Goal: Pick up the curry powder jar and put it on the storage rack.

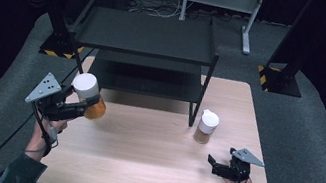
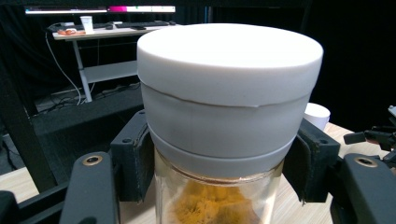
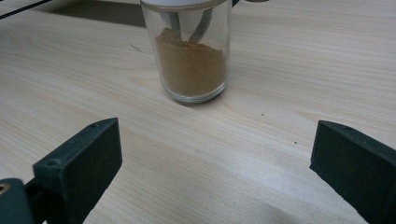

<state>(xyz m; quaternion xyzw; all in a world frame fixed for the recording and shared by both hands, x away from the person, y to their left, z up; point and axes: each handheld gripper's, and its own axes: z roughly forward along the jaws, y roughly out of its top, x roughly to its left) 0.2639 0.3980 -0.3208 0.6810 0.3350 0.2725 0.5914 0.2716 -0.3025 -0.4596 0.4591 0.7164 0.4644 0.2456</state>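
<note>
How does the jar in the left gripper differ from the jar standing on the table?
The held jar is clamped in the left gripper, lifted and tilted; the standing jar sits upright on the table, untouched, ahead of the open right gripper. The held jar's powder is orange-yellow, the standing jar's brown. The held jar's lid is a plain flat cap; the standing jar's has a raised tab. Both are clear glass with white lids.

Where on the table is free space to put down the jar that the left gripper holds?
The wide bare patch is the middle and near part of the table, between the left gripper with its orange-powder jar and the open right gripper. The top of the black shelf is also bare. It is tighter at the right, around the brown-powder jar by the shelf leg.
</note>
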